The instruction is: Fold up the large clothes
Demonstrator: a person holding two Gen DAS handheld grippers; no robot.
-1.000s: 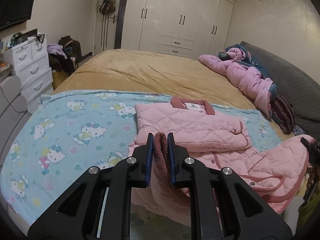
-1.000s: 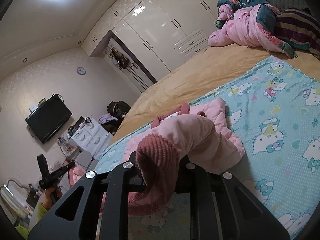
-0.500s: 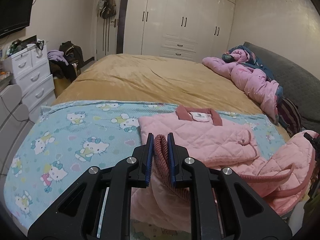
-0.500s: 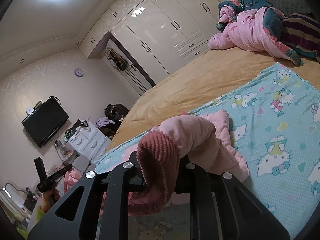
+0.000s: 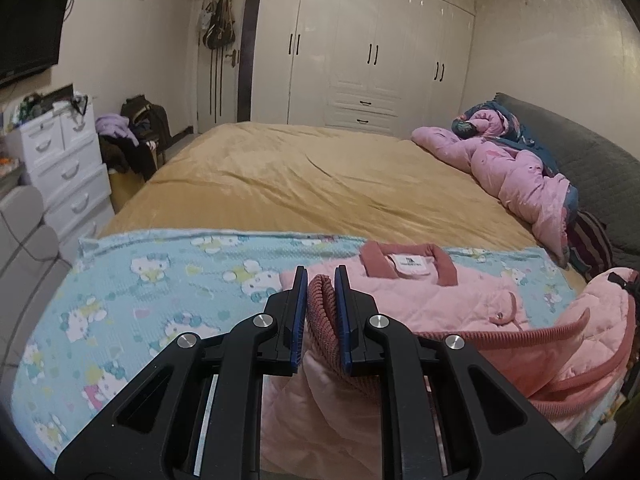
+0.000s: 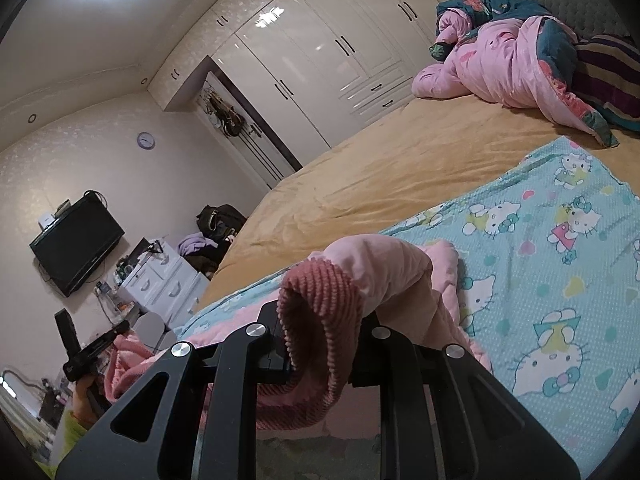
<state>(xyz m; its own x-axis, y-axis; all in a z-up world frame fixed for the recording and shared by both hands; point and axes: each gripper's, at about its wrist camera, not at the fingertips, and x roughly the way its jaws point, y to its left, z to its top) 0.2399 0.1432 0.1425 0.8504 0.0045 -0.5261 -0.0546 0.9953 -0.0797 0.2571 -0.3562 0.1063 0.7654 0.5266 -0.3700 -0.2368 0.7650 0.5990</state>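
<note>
Left gripper (image 5: pixel 321 312): pinching the jacket's ribbed hem (image 5: pixel 326 320) between its blue pads (image 5: pixel 299 320), the pads pressing in on the knit from both sides.
Right gripper (image 6: pixel 320 340): gripping another ribbed edge (image 6: pixel 316 320) of the same jacket; the knit is bulging over and hiding the fingertips, with pink quilting draping off to the right.
Jacket (image 5: pixel 432 300): pink and quilted, its upper part lying flat on the blanket with the collar (image 5: pixel 406 264) and white label facing up, pointing toward the far end of the bed; the near part is hanging up off the bed, stretching between the two grippers.
Hem line: a ribbed band is running from the left gripper rightward toward the right edge of the left view, where the quilting is bunching up.
Blanket (image 5: pixel 160 292): light blue with a cat cartoon print, covering the near end of the bed, under the jacket.
Bed (image 5: pixel 320 184): tan cover, showing wrinkles beyond the blanket.
Quilt (image 5: pixel 508 168): pink, lying heaped at the far right of the bed, well apart from the jacket.
Wardrobe (image 5: pixel 368 48): white, standing behind the bed.
Drawers (image 5: pixel 60 160): white, standing left of the bed.
</note>
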